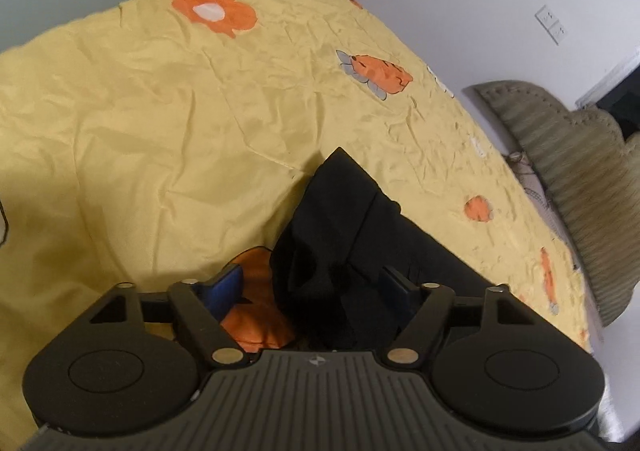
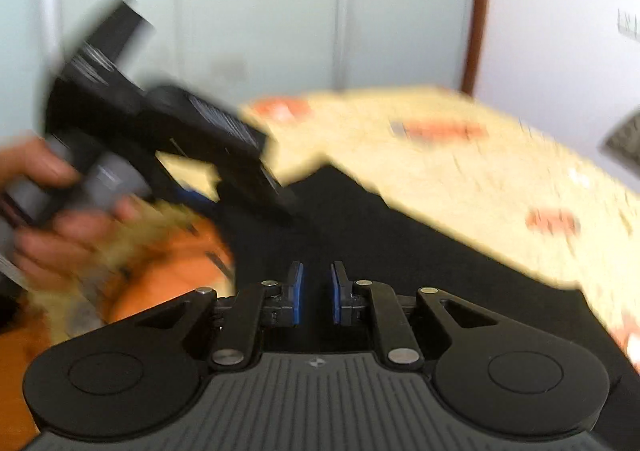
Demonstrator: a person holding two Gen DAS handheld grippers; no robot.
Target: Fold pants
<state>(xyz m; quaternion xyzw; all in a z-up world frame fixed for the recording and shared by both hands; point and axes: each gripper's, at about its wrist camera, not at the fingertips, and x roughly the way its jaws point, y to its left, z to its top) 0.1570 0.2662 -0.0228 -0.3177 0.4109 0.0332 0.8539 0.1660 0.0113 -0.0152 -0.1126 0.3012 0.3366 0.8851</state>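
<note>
The black pants (image 1: 352,235) lie on a yellow bed sheet (image 1: 160,131) with orange carrot prints. In the left wrist view my left gripper (image 1: 316,287) is open, its blue pads wide apart with a bunched fold of the pants between them. In the right wrist view the pants (image 2: 400,251) spread dark below my right gripper (image 2: 317,293). Its blue pads stand a narrow gap apart with nothing between them. The view is blurred. The left gripper (image 2: 256,191) and the hand (image 2: 60,211) holding it show at left, its tip on the pants.
A grey-green padded headboard (image 1: 580,179) borders the bed at right. A white wall with sockets (image 1: 552,25) and pale wardrobe doors (image 2: 240,11) stand behind. An orange print (image 2: 160,271) lies at the sheet's near left.
</note>
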